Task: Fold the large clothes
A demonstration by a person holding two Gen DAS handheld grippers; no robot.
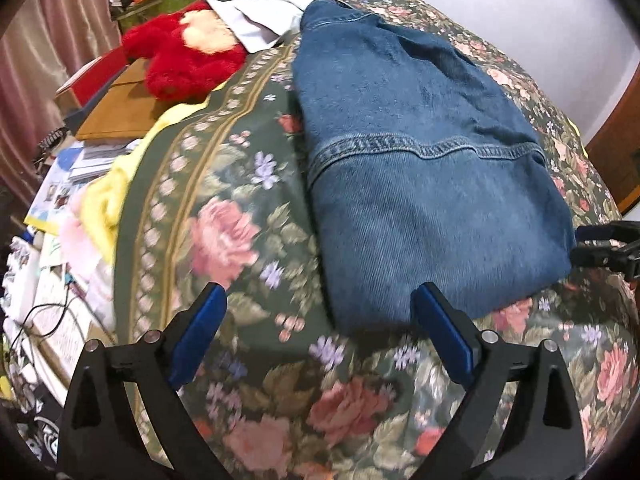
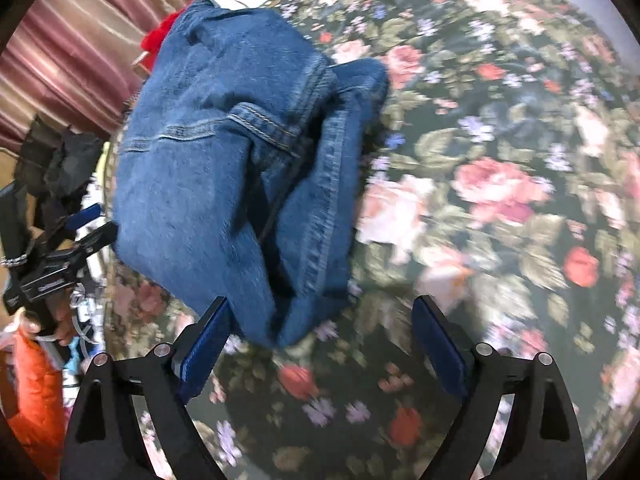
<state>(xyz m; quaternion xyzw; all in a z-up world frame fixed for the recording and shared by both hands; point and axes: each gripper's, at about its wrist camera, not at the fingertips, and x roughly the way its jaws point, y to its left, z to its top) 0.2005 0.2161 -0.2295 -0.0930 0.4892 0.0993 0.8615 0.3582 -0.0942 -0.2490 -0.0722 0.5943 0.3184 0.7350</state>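
— Why are both your grippers empty right now?

— Because the denim garment (image 1: 424, 168) looks folded already. It lies as a compact bundle on the floral bedspread (image 1: 224, 240), toward the side of the bed where the clutter is piled, so I judge nothing needs pinching. My left gripper (image 1: 320, 340) hangs over the spread with its jaws wide apart, just short of the bundle's near edge, one pad beside its corner. My right gripper (image 2: 320, 340) is spread the same way, with the bundle's near corner between the jaws but not pressed by them.

— Why point down so steeply?

— To keep the folded edges in view. On the right-hand side a flap sticks out, so that fold looks loose to me.

— And the red plush toy (image 1: 180, 64)?

— It sits past the bed's far corner, well apart from the denim.
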